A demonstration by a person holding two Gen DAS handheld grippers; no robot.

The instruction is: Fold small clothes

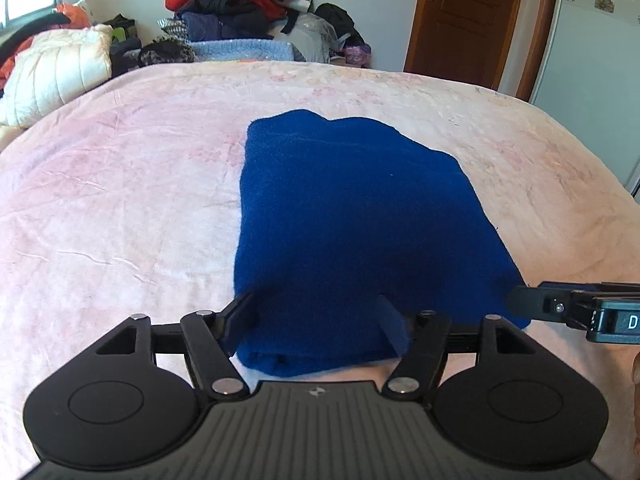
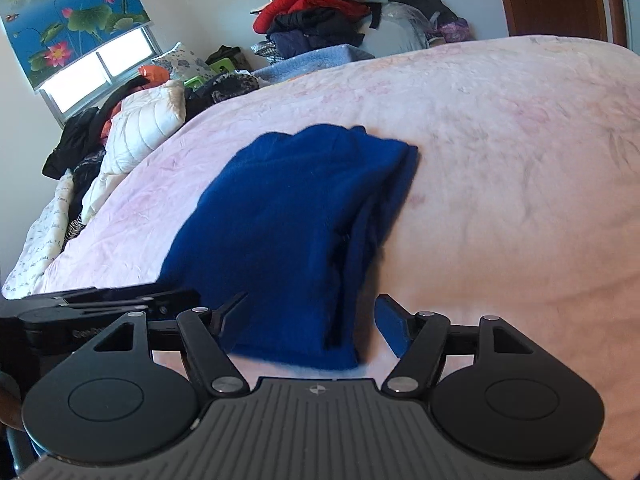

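At the nine o'clock side of the scene, past the bed's edge, lay a cream quilted puffer jacket (image 1: 56,76) and a heap of dark and red clothes (image 1: 240,4). The left gripper (image 1: 316,320) stood with its jaws open astride the near left corner of the folded, deep-blue knitted garment (image 1: 352,216), the pads not pressing the cloth. The garment rested flat on the pale pink, plush floral bedspread (image 1: 120,208), its long axis running from six o'clock towards twelve, away from both grippers, with a rolled fold along the near hem. The right gripper (image 2: 312,328) also had its jaws open, straddling the near right corner, where stacked layers showed along the three o'clock edge. Both hands seemed equally near the hem; the next fold would likely carry that near edge towards twelve o'clock. The soft knit looked limp and likely to slump.
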